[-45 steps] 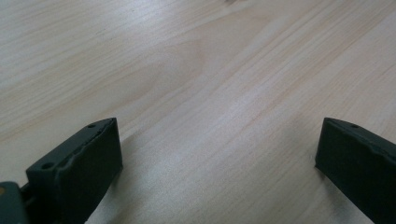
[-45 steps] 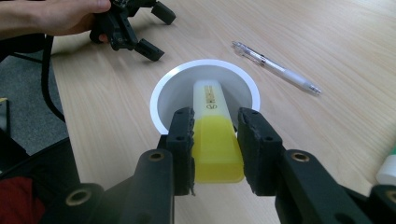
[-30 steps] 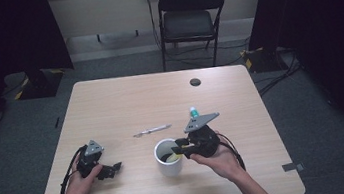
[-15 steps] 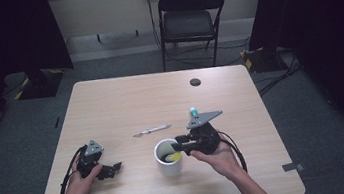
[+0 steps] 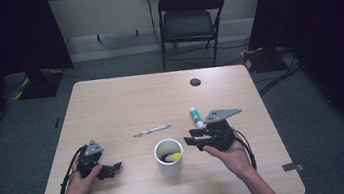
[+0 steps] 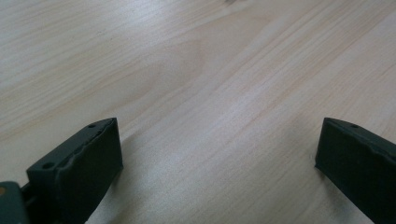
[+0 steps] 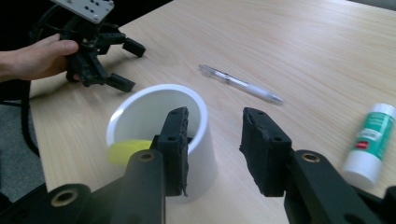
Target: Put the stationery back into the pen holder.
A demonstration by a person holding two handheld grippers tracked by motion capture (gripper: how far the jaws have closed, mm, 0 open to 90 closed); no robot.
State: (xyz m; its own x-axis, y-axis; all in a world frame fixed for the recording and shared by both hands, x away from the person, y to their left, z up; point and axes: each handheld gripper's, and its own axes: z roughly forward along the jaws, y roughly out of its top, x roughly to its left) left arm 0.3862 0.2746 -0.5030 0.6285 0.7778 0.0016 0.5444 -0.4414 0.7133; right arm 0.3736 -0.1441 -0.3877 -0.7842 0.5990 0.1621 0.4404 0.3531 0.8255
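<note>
A white cup (image 5: 170, 164) stands near the front middle of the table, with a yellow object (image 5: 174, 156) lying inside it. My right gripper (image 5: 190, 138) is just right of the cup, open, with nothing between its jaws. In the right gripper view the cup (image 7: 196, 112) sits in front of the left jaw, and the yellow object (image 7: 126, 150) rests against the inner wall. My left gripper (image 5: 112, 170) rests open on the table left of the cup, its jaws spread wide over bare wood (image 6: 219, 126).
A clear pen (image 5: 152, 130) lies behind the cup and a white-and-green glue stick (image 5: 196, 117) lies behind my right gripper. A small black disc (image 5: 195, 82) sits at the back of the table. A folding chair (image 5: 190, 19) stands beyond the far edge.
My right gripper has drawn back to the right, from over the cup to beside it. The yellow object stays in the cup. The left gripper has not moved.
</note>
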